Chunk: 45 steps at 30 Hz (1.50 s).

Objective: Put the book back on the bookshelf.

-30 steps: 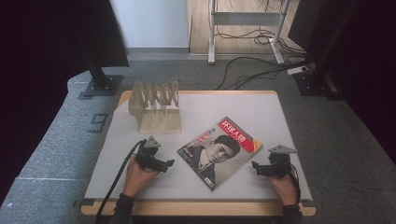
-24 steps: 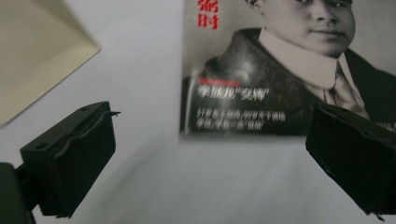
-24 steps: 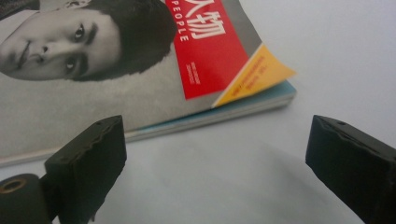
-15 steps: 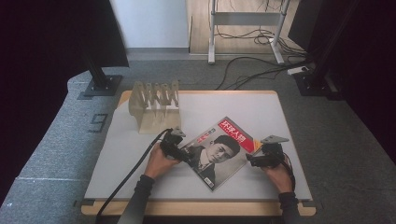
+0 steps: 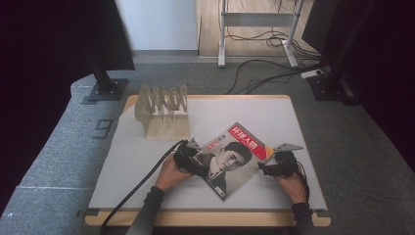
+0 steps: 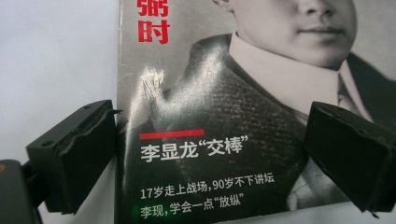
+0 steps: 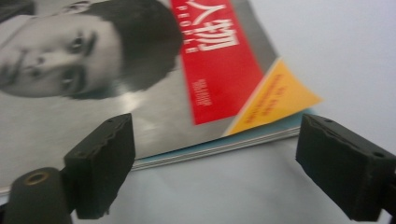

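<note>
We seem to be in a lab: black camera stands [image 5: 105, 73], loose floor cables [image 5: 264, 73], grey carpet tiles [image 5: 54, 147].

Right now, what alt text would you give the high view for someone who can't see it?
A person's two hands hold grippers at either side of a magazine lying askew on a white table: the left gripper over its left edge, the right gripper open beside its right corner. A slotted wooden rack stands behind.
</note>
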Available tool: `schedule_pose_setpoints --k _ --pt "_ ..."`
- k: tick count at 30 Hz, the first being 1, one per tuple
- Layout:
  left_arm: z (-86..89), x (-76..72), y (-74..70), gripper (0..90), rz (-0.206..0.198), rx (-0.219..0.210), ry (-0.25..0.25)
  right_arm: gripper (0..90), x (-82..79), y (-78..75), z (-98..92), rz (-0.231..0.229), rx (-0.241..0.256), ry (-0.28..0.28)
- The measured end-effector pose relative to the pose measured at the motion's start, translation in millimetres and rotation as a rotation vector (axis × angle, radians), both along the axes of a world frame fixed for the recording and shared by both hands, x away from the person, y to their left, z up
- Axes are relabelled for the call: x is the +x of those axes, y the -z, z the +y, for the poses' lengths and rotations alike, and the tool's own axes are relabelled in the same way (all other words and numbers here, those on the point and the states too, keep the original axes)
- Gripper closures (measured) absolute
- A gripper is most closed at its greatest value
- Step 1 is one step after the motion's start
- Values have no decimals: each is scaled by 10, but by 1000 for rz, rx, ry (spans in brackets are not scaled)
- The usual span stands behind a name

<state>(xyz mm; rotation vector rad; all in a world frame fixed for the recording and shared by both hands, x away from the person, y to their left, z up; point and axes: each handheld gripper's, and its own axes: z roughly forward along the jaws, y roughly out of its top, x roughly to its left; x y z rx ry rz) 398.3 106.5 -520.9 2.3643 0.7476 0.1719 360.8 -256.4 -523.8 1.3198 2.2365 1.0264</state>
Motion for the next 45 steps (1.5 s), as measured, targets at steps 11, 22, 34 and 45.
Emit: schedule_pose_setpoints --k 11,22,34,45 --pt "53 -347 -21 60 31 -29 19 81 137 71 100 10 -15 -46" --pt "229 -709 -52 69 7 -53 69 0 450 79 357 26 -43 -105" --pt "490 -705 -42 20 -11 -98 -27 90 459 31 323 14 -40 -147" --pt "397 -795 73 0 -75 -6 -48 83 470 -5 113 26 -28 -111"
